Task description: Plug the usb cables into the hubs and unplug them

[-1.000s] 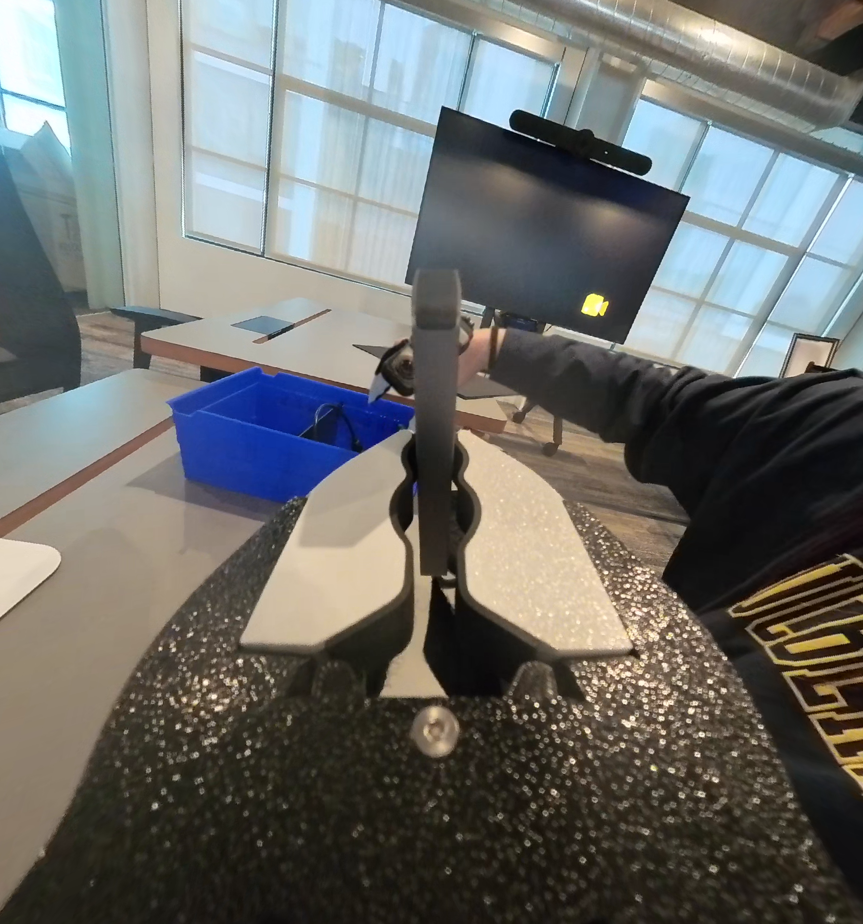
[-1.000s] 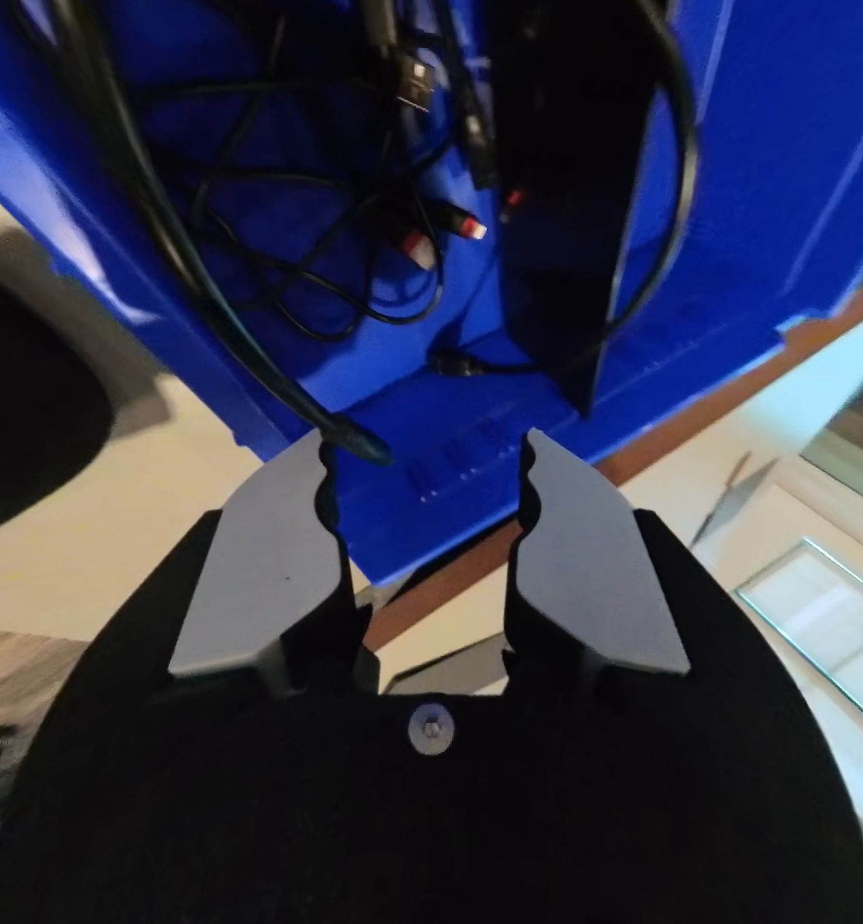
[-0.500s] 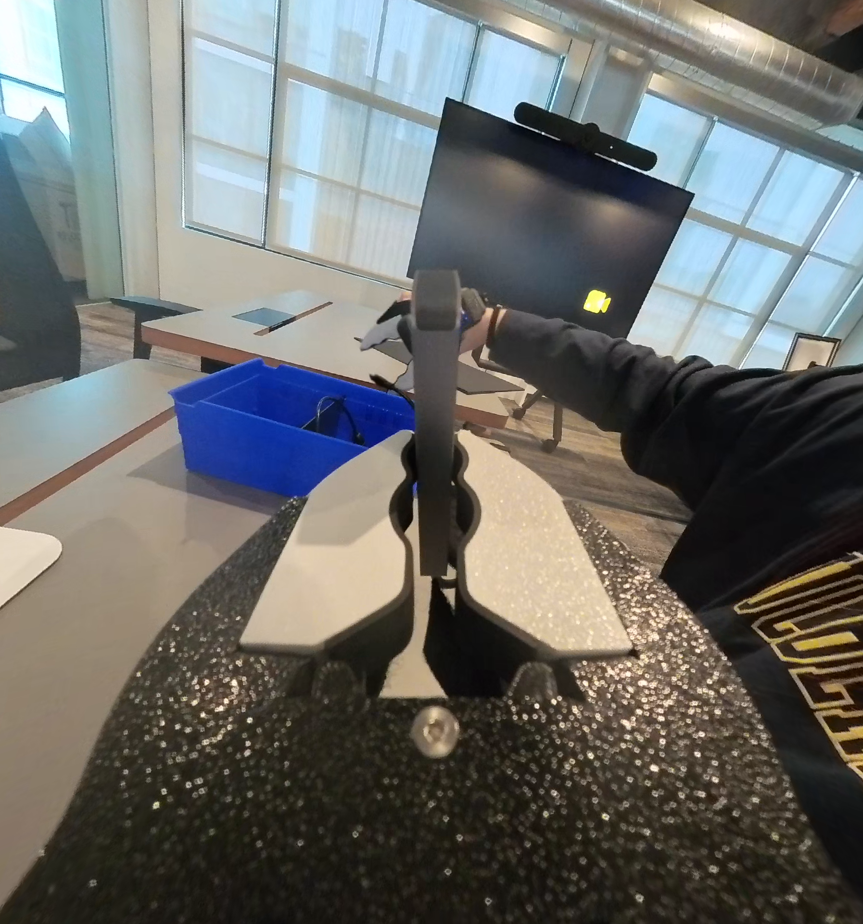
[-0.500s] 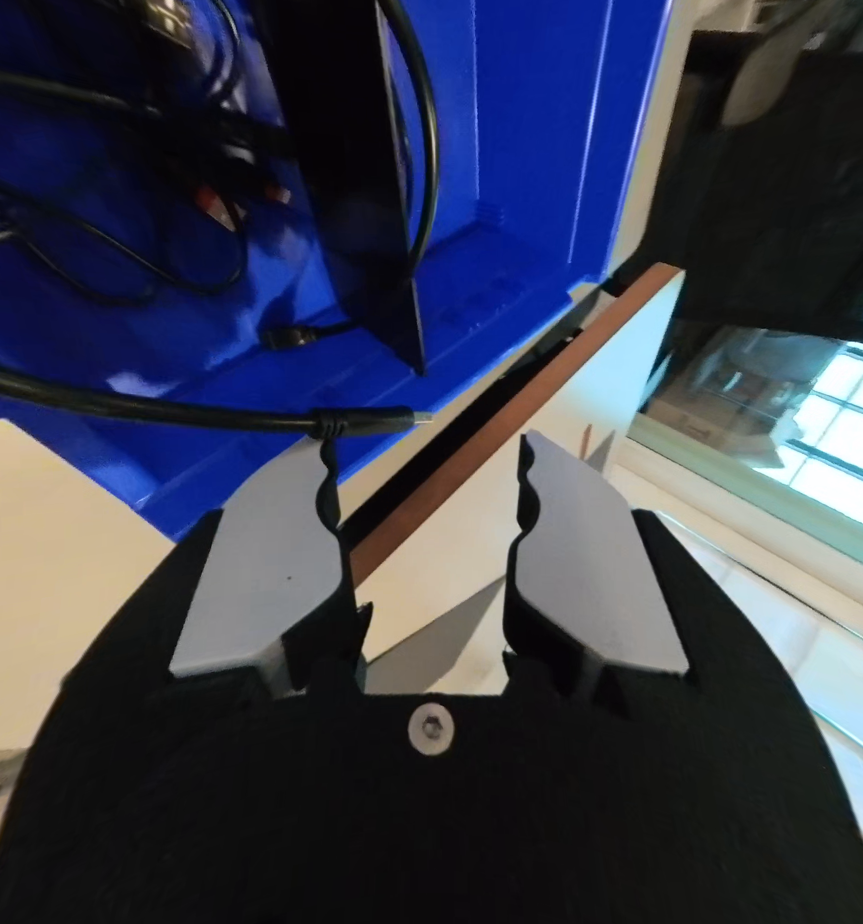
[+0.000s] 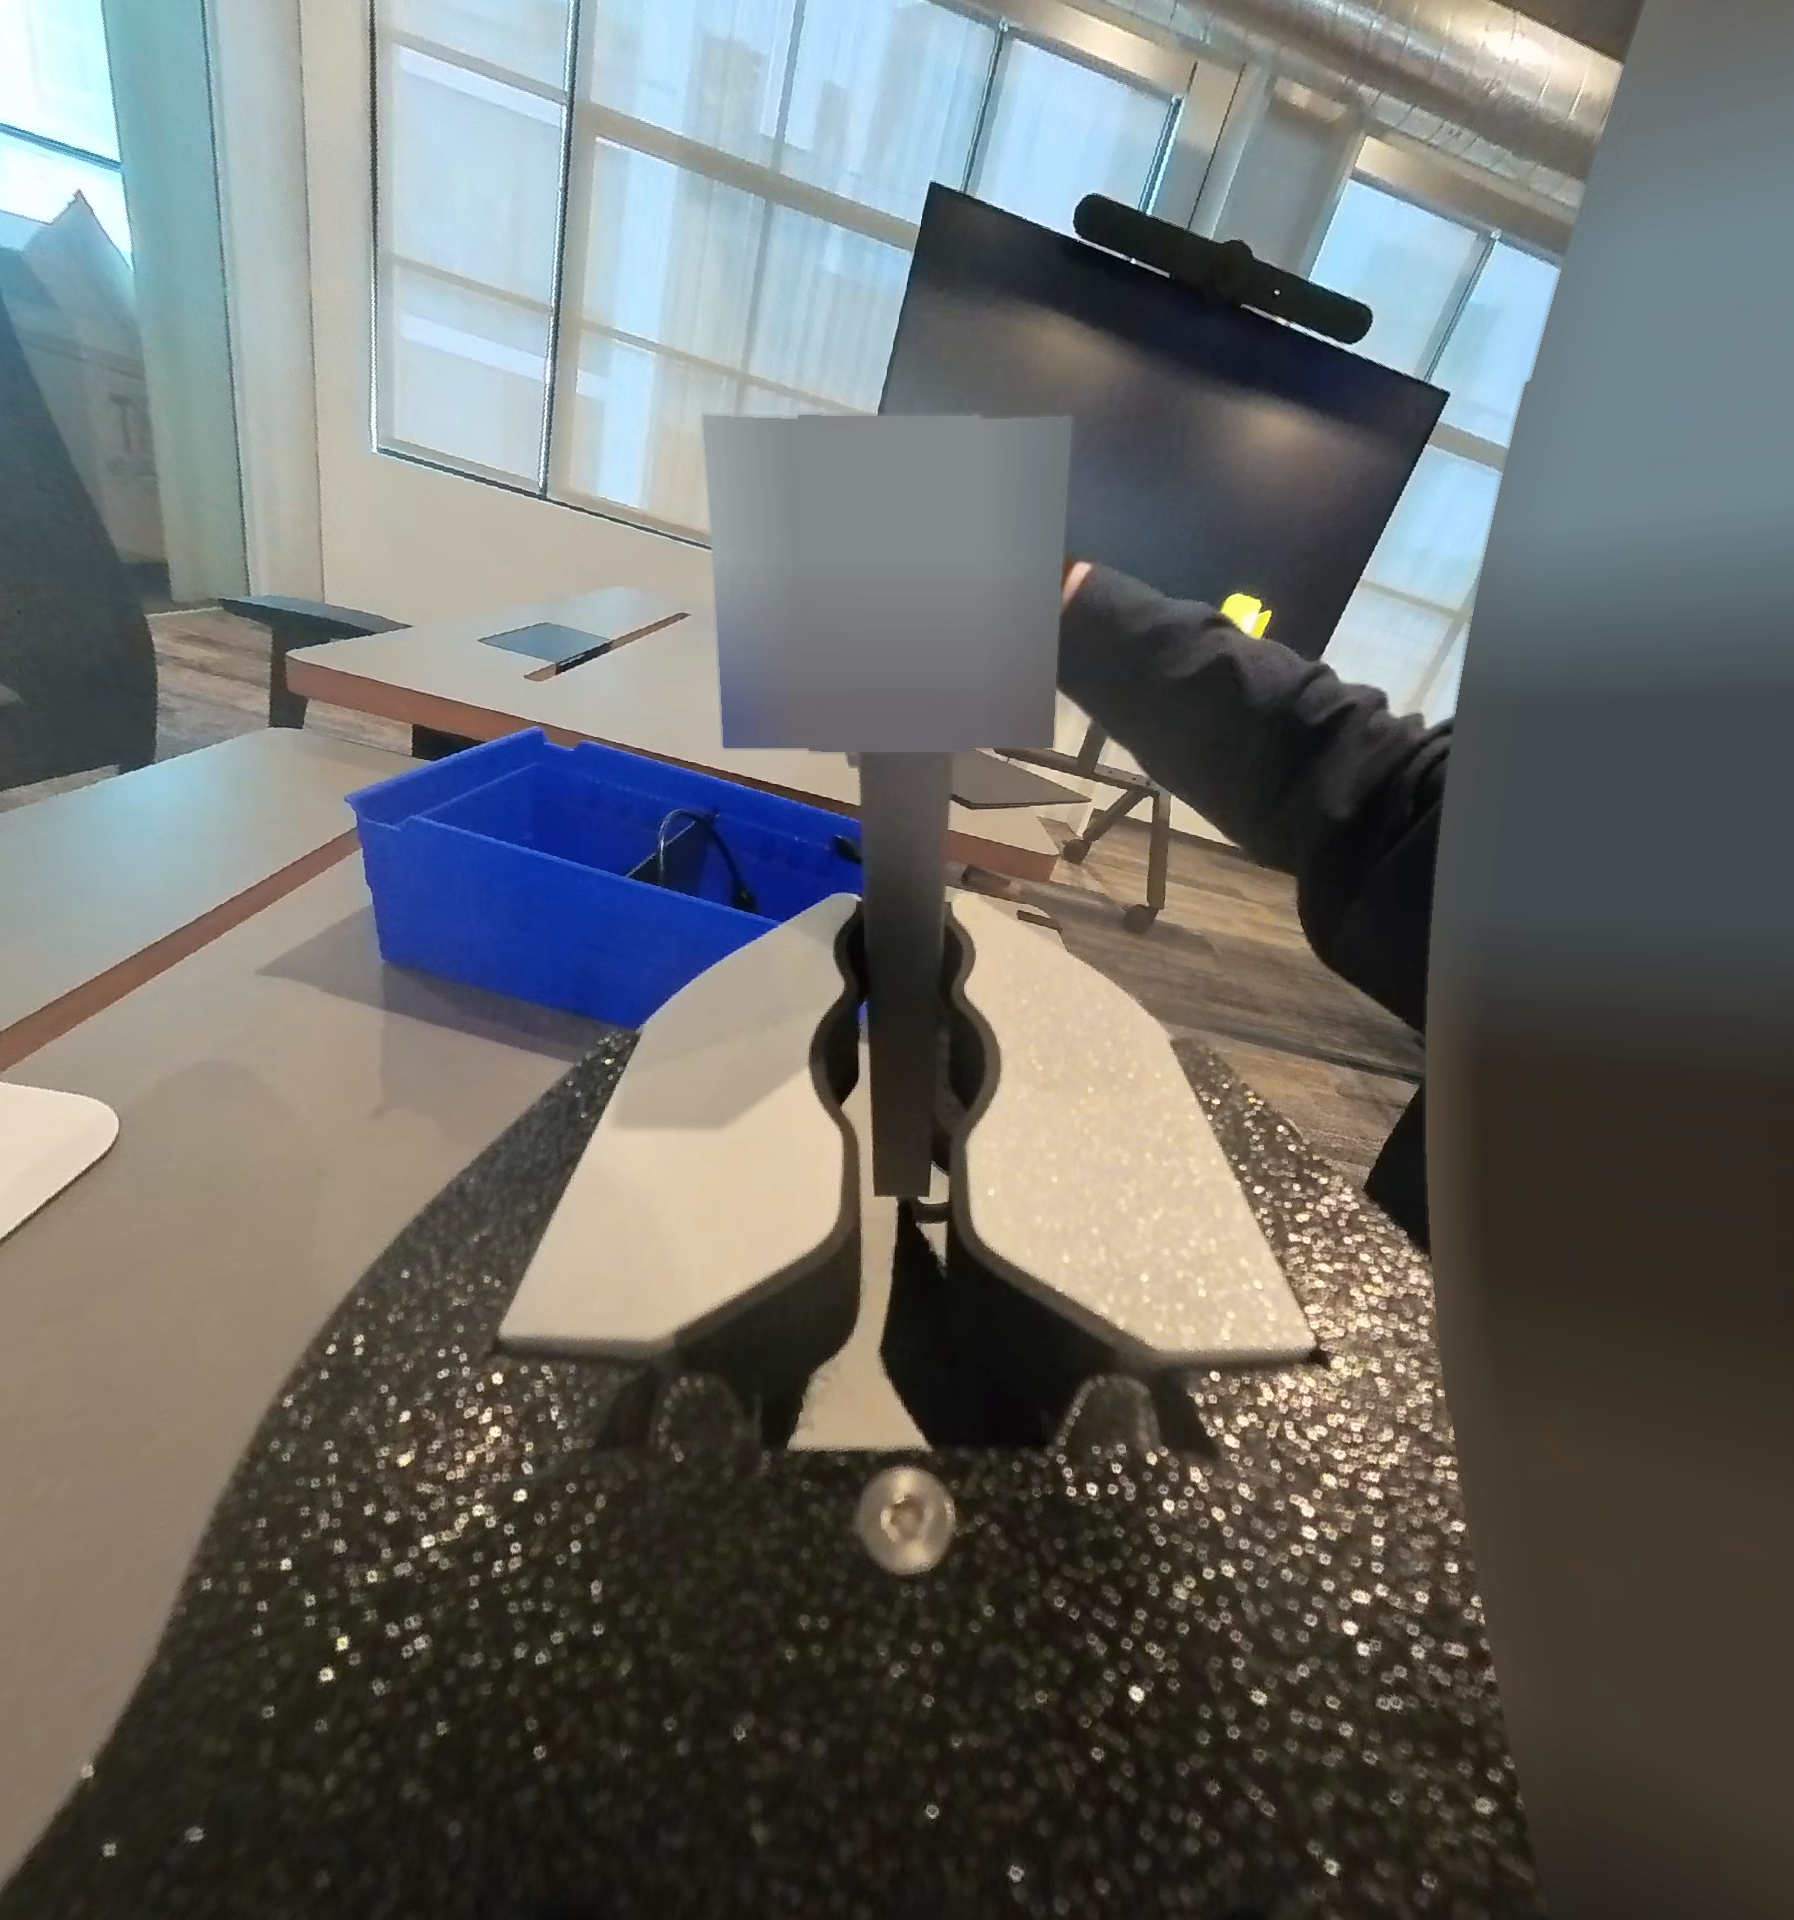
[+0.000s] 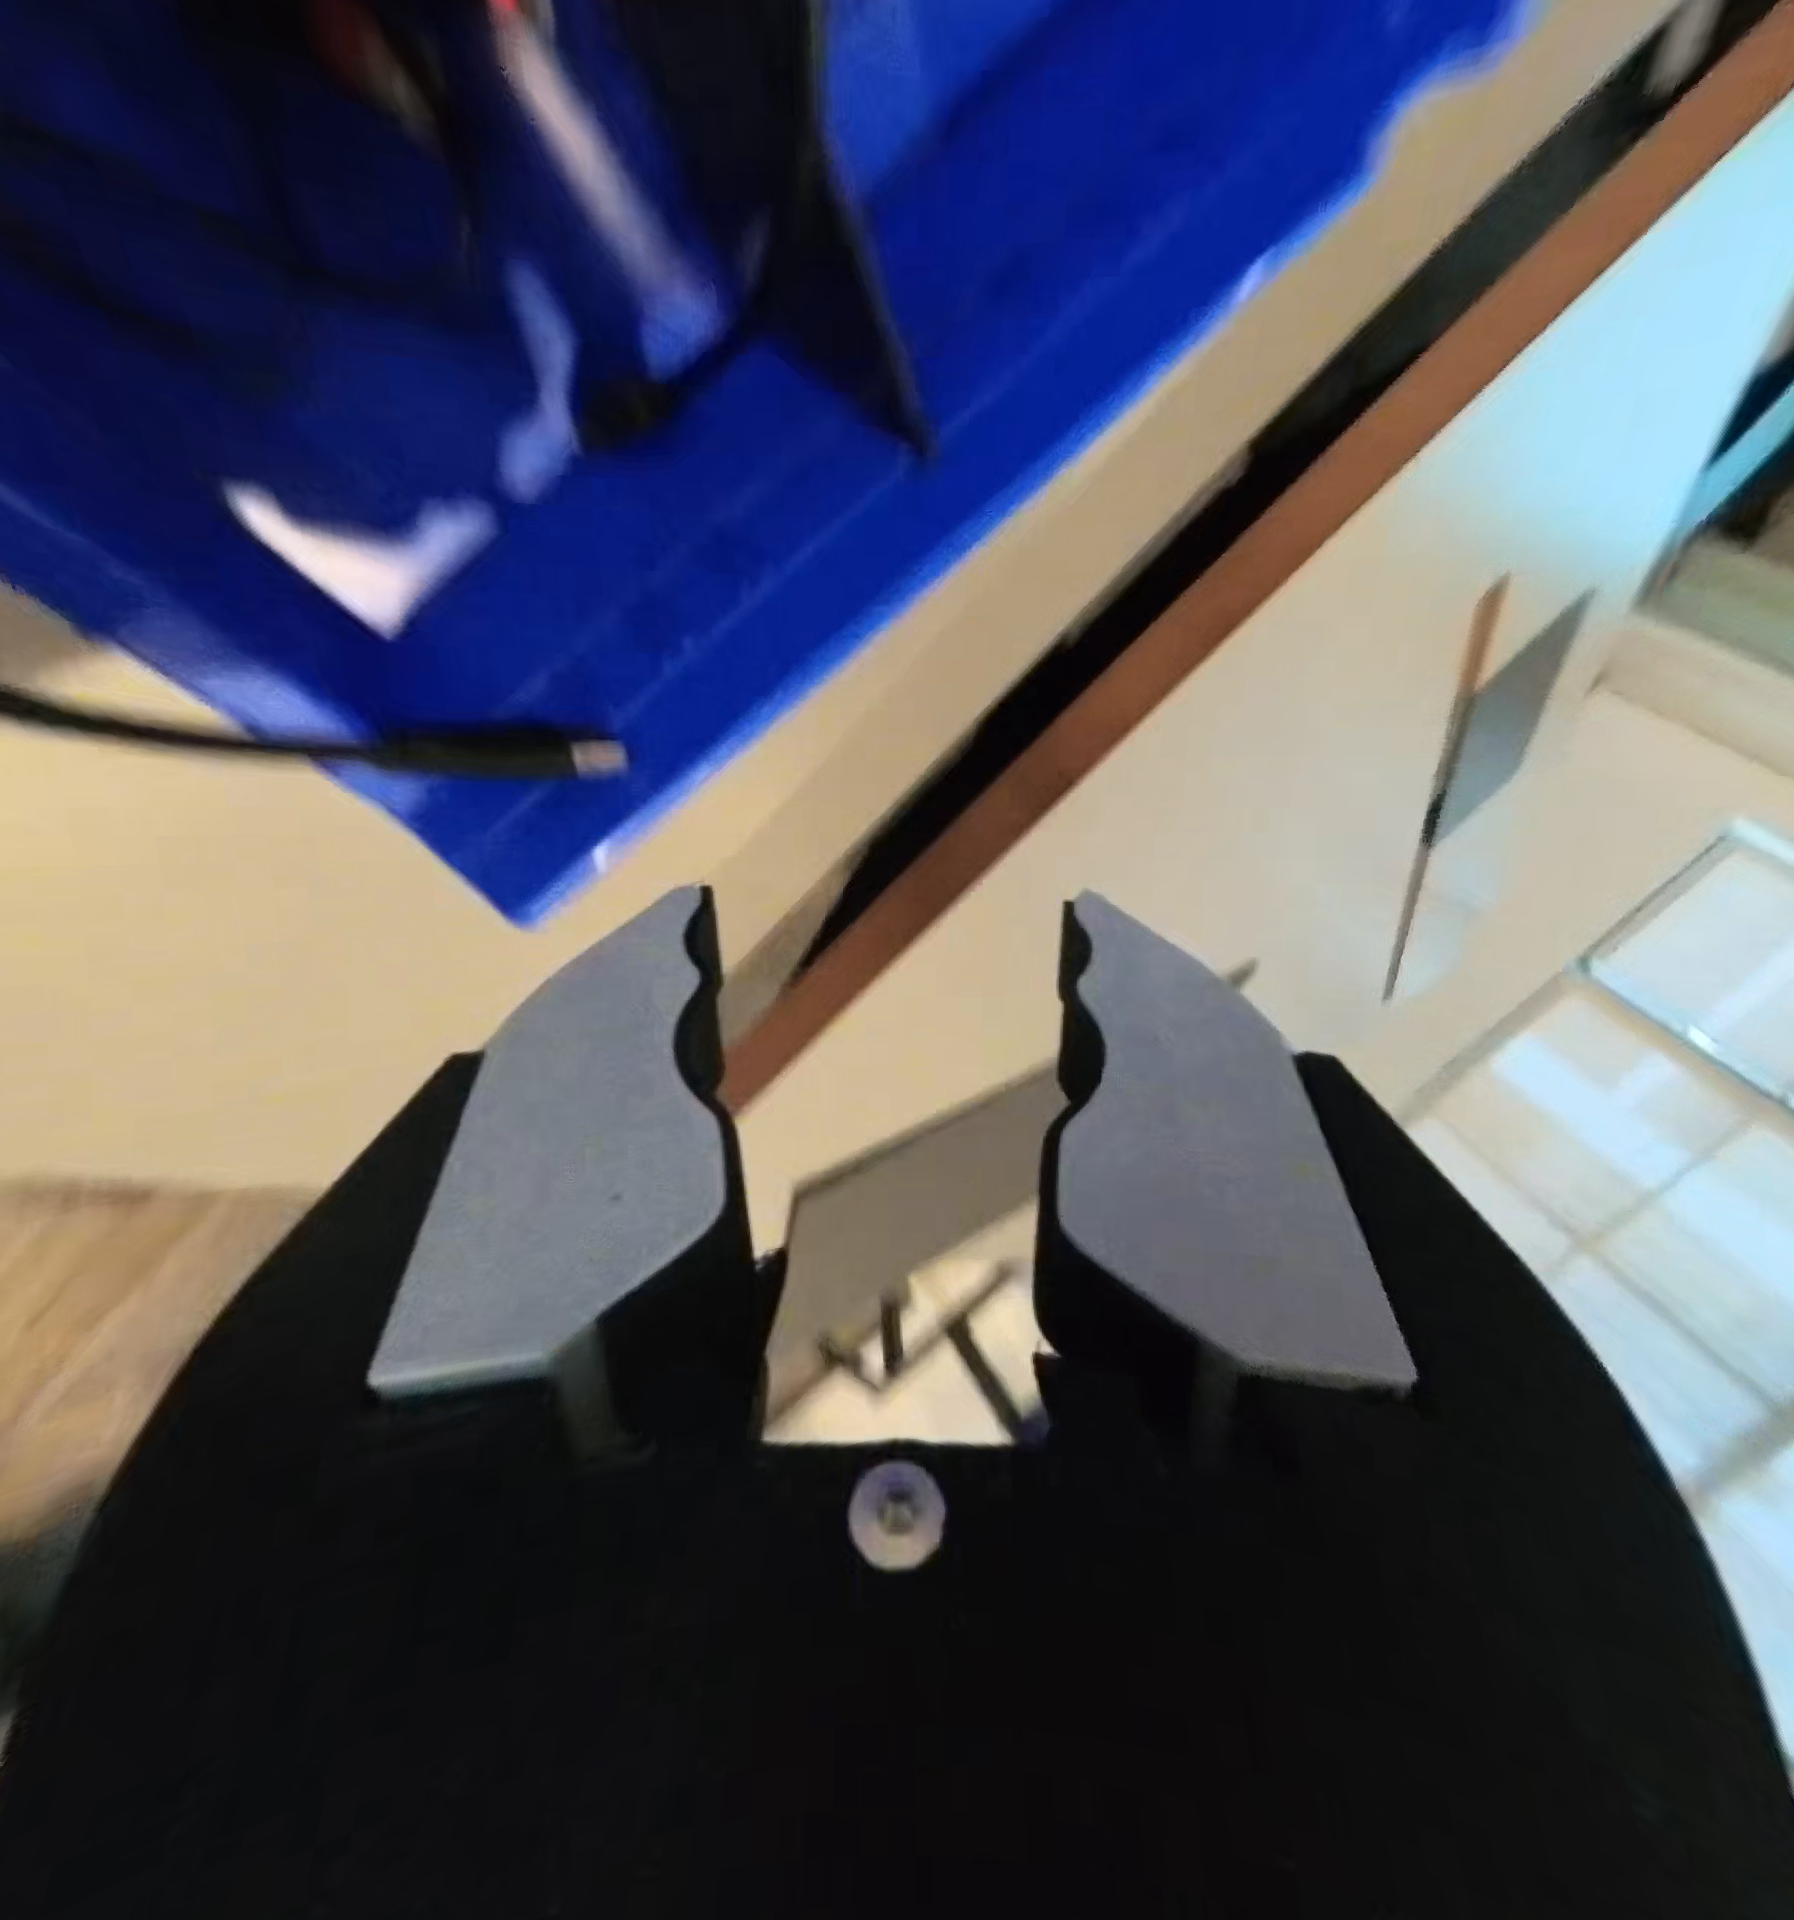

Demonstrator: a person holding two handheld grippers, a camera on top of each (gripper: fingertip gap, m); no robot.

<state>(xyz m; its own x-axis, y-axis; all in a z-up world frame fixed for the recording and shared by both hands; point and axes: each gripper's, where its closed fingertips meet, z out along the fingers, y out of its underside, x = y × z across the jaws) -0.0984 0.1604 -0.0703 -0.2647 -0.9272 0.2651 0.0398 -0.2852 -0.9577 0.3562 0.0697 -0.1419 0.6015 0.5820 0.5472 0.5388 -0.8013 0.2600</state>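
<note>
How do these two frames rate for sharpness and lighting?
Left wrist view: sharp and daylit from the windows; the hub in the left gripper is crisp, though masking patches cover part of the frame. Right wrist view: motion-blurred; the blue bin smears, the cable stays readable, and the right gripper is sharp.

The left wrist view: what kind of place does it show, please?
Probably an office meeting room: a large dark screen on a stand with a camera bar on top, long grey tables, and tall windows.
</note>
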